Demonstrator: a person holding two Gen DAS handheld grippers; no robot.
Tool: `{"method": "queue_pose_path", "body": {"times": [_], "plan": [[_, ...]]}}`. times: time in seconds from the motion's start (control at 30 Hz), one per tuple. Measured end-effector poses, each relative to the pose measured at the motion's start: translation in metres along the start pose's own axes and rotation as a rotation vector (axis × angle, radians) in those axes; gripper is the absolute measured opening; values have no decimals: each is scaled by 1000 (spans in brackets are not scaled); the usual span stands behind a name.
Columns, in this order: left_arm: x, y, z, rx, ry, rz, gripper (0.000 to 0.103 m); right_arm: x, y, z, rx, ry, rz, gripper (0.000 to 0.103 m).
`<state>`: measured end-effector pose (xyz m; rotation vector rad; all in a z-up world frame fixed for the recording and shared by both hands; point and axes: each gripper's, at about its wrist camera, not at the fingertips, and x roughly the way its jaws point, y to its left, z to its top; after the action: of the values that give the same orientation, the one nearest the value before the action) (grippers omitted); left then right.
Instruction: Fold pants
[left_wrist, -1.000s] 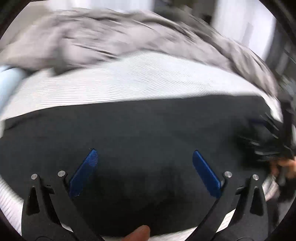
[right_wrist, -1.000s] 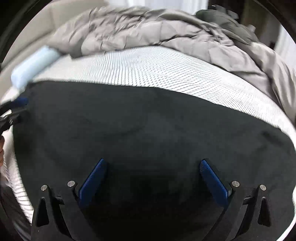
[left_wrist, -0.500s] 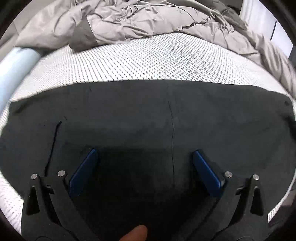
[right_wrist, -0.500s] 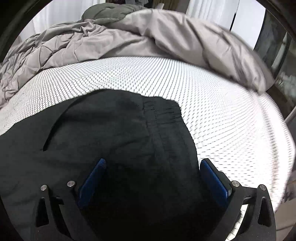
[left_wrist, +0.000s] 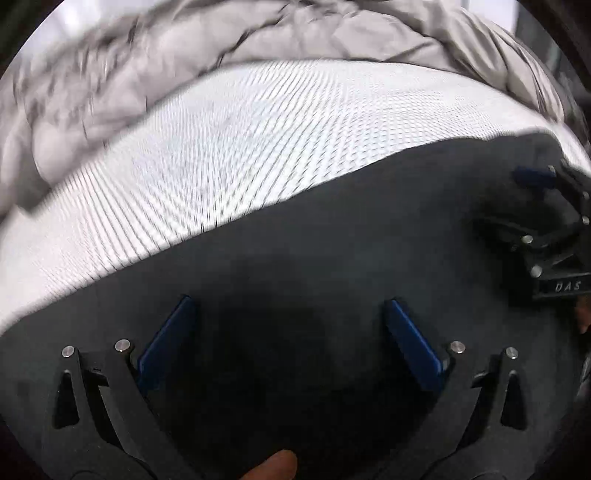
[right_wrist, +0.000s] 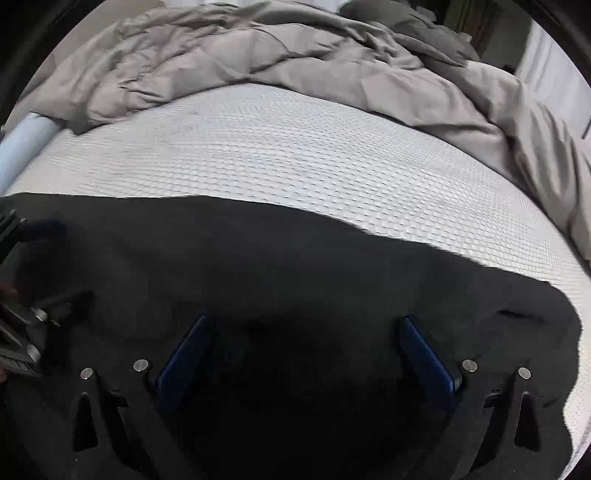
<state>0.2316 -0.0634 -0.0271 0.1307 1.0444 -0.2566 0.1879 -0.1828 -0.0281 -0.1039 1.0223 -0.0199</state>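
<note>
Hovering both tools low over the cloth. My left hand-held gripper (left_wrist: 288, 339) has its blue pads spread wide and nothing between them; a fingertip (left_wrist: 275, 466) shows at the bottom edge of that view. My right hand-held gripper (right_wrist: 304, 356) is likewise released, jaws apart, empty.

Beneath and just ahead of both lie the black pants (right_wrist: 280, 266), spread flat on the bed and covering the near part of the white textured mattress (right_wrist: 303, 147). Their right end shows an uneven, slightly rumpled edge (right_wrist: 517, 314).

Handling judgement: soft, light, limp fabric with a matte, slightly fuzzy face, so slip looks unlikely. It will sag and drag if lifted at one point only. Best hold, I think: pinch the end edge at two well-separated corners, one per tool, and carry it over together.

Beyond the bare mattress, a crumpled grey duvet (right_wrist: 258, 48) is heaped along the far side, well apart from the pants.
</note>
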Motion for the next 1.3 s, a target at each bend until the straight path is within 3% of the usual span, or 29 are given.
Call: {"method": "queue_pose_path", "body": {"times": [0.07, 0.13, 0.2, 0.27, 0.37, 0.43, 0.47, 0.57, 0.6, 0.67, 0.73, 0.8, 0.9, 1.0, 1.07, 1.2, 1.3], "plan": [[-3, 22, -2, -80, -12, -33, 103, -5, -36, -4, 79, -8, -171, 102], [-4, 45, -3, -135, -17, 30, 103, -1, -84, -13, 205, 7, -360, 102], [-3, 69, -7, -183, -18, 36, 102, 4, -135, -29, 400, 33, -327, 102], [-6, 82, -10, -221, -24, 36, 102, 0, -147, -35, 471, 8, -257, 102], [-14, 84, -7, -228, -33, 88, 102, -20, -125, -24, 396, -15, -332, 102], [-16, 74, -2, -198, -35, 105, 102, -44, -97, -18, 340, -76, -369, 102], [-17, 63, 3, -184, -40, 99, 102, -53, -84, -15, 319, -109, -358, 102], [-15, 31, 16, -170, -50, 48, 102, -59, -36, -4, 216, -157, -161, 102], [-10, 23, 21, -155, -48, 35, 102, -50, -17, 0, 147, -136, -108, 102], [0, -5, 23, -102, -34, 25, 102, -28, 6, 1, 66, -71, -119, 102], [16, -15, 24, -69, -2, 43, 103, -3, 7, -2, 75, 14, -107, 102], [21, -2, 24, -111, -1, 33, 103, -7, -5, -5, 142, 20, -78, 102], [18, 41, 15, -193, -22, 172, 103, -18, -33, -15, 176, 12, -239, 102], [10, 104, -7, -341, -25, 181, 103, -21, -60, -30, 244, 18, -156, 102], [0, 129, -18, -373, -41, 225, 102, -29, -59, -38, 233, 9, -152, 102], [-19, 143, -30, -343, -56, 242, 102, -32, -47, -38, 179, -1, -205, 102], [-54, 138, -35, -267, -146, 218, 102, -36, -56, -44, 203, 1, -204, 102]]}}
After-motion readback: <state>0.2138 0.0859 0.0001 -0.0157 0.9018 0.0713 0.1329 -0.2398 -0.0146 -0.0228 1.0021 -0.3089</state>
